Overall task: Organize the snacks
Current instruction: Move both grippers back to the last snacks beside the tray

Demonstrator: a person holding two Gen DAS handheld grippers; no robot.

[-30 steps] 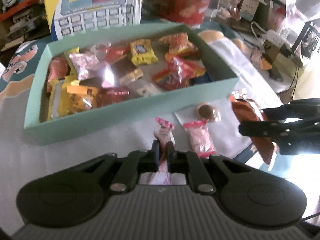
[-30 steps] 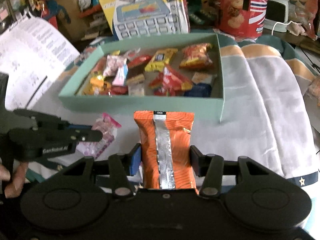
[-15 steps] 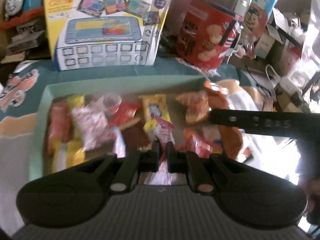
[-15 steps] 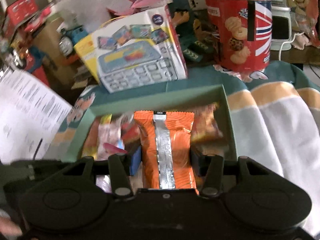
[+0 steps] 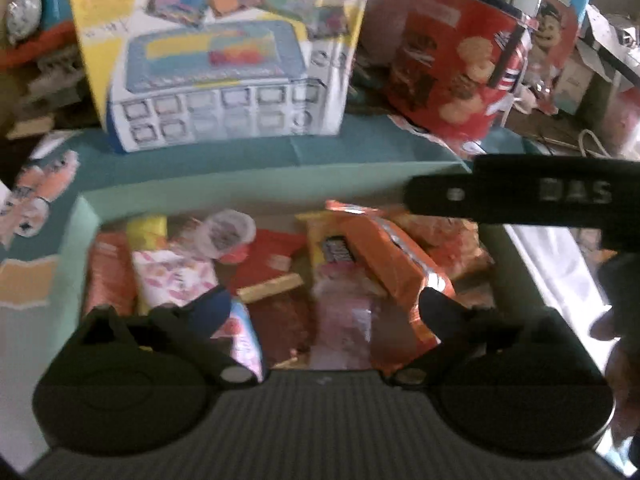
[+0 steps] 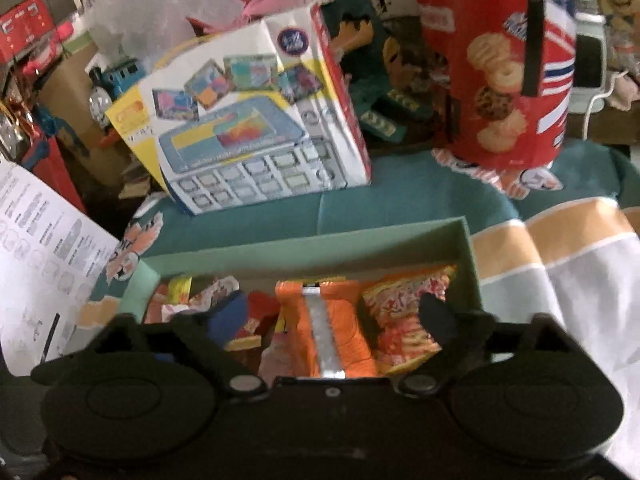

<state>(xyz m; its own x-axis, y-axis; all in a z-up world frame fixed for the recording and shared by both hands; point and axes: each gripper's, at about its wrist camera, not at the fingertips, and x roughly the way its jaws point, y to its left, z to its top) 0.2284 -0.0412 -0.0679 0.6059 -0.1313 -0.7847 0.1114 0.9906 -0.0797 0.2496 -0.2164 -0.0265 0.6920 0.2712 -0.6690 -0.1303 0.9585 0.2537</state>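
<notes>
Both tongs, left (image 5: 320, 300) and right (image 6: 332, 312), now gape wide and empty over the green box (image 5: 280, 178), the orange packet (image 5: 394, 264) dropped inside atop other snacks, where withdrawing low might snag it.

Left gripper (image 5: 322, 306) and right gripper (image 6: 332, 320) both hover with fingers (image 5: 208, 312) spread wide apart.

Both views are motion-blurred. The near wall of the green box (image 5: 256, 178) is hidden behind each hand-held gripper body. The orange packet's (image 6: 320, 320) near end is likewise covered. Wrapper print is illegible.
</notes>
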